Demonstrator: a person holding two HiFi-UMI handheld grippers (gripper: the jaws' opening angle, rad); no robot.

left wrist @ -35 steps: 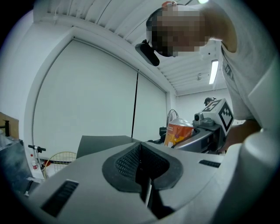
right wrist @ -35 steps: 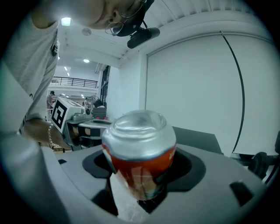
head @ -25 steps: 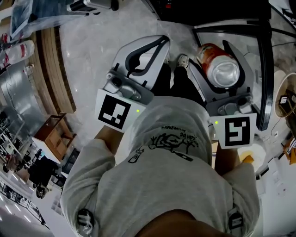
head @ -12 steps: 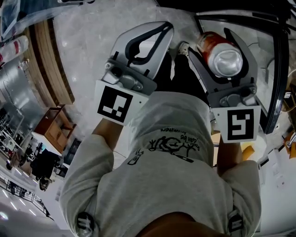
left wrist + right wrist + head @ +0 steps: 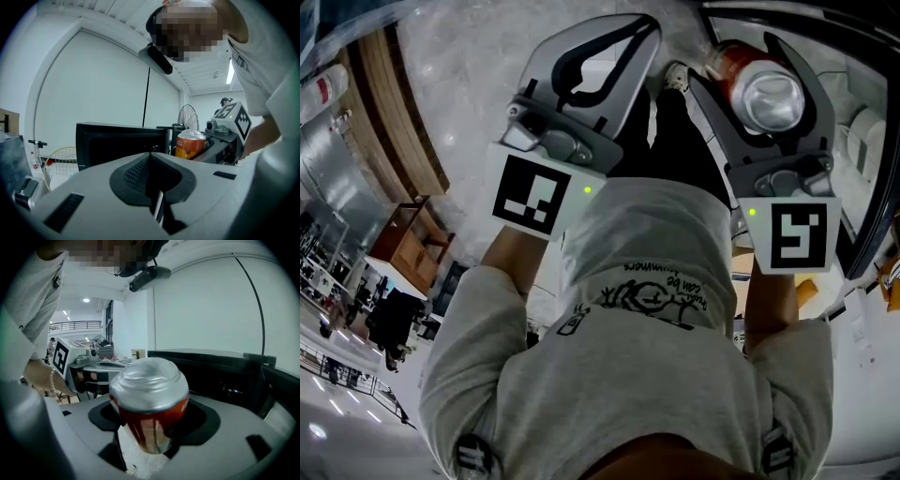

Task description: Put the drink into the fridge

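A red drink can point(image 5: 762, 90) with a silver end lies between the jaws of my right gripper point(image 5: 737, 62), which is shut on it; the can point(image 5: 150, 401) fills the middle of the right gripper view. My left gripper point(image 5: 636, 30) sits beside it to the left, shut with nothing in it, its jaws meeting at the tips point(image 5: 150, 156). The left gripper view also catches the can point(image 5: 190, 144) off to the right. The black fridge point(image 5: 122, 143) stands just ahead of both grippers, and its dark frame point(image 5: 865, 141) curves along the right of the head view.
The person's grey shirt point(image 5: 647, 356) fills the lower half of the head view. A shoe point(image 5: 675, 75) stands on the pale marble floor point(image 5: 478, 84). Wooden shelving point(image 5: 389, 122) runs along the left. A fan point(image 5: 188, 117) and a racket point(image 5: 61, 161) stand behind the fridge.
Both grippers have sunk and shifted toward the top of the head view, closer to the fridge frame. The can has stayed in the right jaws; the left jaws have stayed together.
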